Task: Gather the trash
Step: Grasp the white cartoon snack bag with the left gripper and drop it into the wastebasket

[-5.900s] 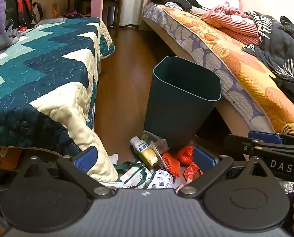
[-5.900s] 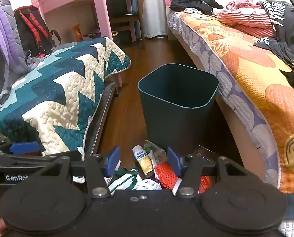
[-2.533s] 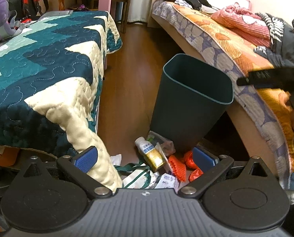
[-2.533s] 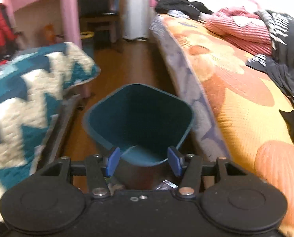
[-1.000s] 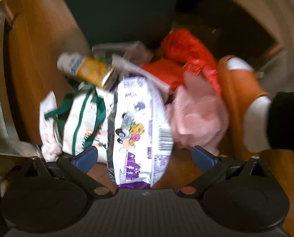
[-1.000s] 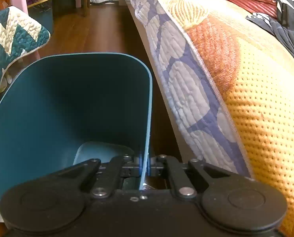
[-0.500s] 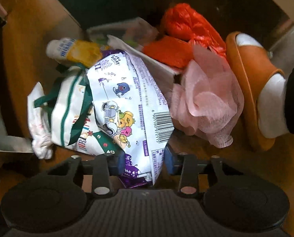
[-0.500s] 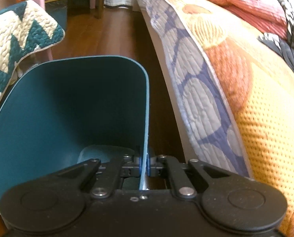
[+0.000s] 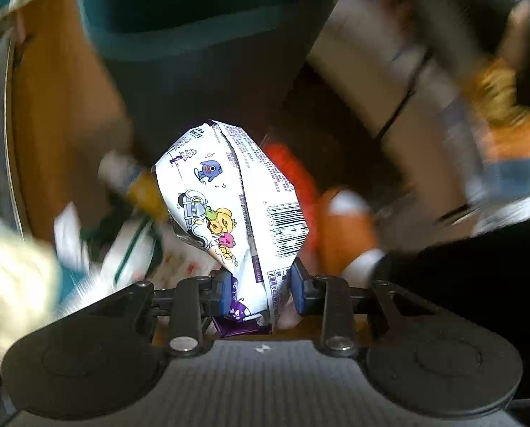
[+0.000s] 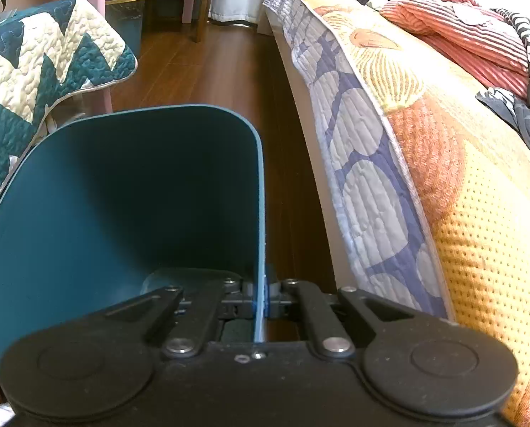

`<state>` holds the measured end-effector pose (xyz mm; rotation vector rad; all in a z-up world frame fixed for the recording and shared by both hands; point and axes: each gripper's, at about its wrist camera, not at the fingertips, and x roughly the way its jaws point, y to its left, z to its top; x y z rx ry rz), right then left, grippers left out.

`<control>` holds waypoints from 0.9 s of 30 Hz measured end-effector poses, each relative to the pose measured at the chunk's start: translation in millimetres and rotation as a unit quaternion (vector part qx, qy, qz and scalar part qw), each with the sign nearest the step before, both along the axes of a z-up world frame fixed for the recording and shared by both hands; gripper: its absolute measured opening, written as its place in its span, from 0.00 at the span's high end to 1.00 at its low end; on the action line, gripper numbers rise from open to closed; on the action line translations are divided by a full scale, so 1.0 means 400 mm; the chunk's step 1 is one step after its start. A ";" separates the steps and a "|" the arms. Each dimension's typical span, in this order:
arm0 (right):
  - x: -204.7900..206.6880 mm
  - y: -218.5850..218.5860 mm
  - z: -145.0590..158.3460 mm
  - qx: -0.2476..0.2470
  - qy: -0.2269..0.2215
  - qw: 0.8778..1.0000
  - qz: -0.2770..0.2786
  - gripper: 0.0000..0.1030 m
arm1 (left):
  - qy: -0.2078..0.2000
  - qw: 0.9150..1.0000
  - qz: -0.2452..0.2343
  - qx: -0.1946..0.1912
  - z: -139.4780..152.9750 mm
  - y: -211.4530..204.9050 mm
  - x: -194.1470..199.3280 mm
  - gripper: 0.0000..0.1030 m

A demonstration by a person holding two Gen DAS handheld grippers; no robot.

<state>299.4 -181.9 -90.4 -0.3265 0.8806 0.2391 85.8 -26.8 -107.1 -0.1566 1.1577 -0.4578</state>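
Only in the left wrist view: left gripper closing on a white snack packet with cartoon print and barcode, blue pads pressed on its lower end, packet standing up off the blurred litter heap. Behind it, small bottle, green-and-white wrapper, red bag, an orange slipper on a foot. Bin seen here from outside only.

Only in the right wrist view: right gripper clamped tight on the right wall of the teal bin, one pad inside, one outside. Bin interior bare, floor of it partly hidden by the gripper. Orange bedspread alongside, zigzag quilt at left.
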 end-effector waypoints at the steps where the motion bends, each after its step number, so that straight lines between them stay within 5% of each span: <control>1: 0.000 -0.001 0.000 0.000 0.000 1.000 0.001 0.96 | -0.015 1.000 0.004 -0.013 0.043 0.010 0.002 0.70; 9: -0.011 0.014 0.003 -0.008 -0.003 1.000 0.007 0.96 | -0.145 0.987 0.063 -0.019 0.292 0.066 0.097 0.70; 18: -0.035 0.052 0.009 -0.020 -0.023 0.998 0.047 0.96 | -0.109 0.987 0.117 0.008 0.224 0.058 0.285 0.70; 20: -0.036 0.056 0.010 -0.020 -0.025 0.998 0.051 0.96 | -0.098 0.986 0.133 0.039 0.199 0.054 0.311 0.62; 23: -0.035 0.057 0.010 -0.020 -0.026 0.998 0.055 0.96 | -0.088 0.984 0.152 0.041 0.173 0.066 0.316 0.34; 27: -0.030 0.057 0.008 -0.019 -0.025 0.998 0.055 0.96 | -0.083 0.984 0.153 0.030 0.165 0.071 0.272 0.30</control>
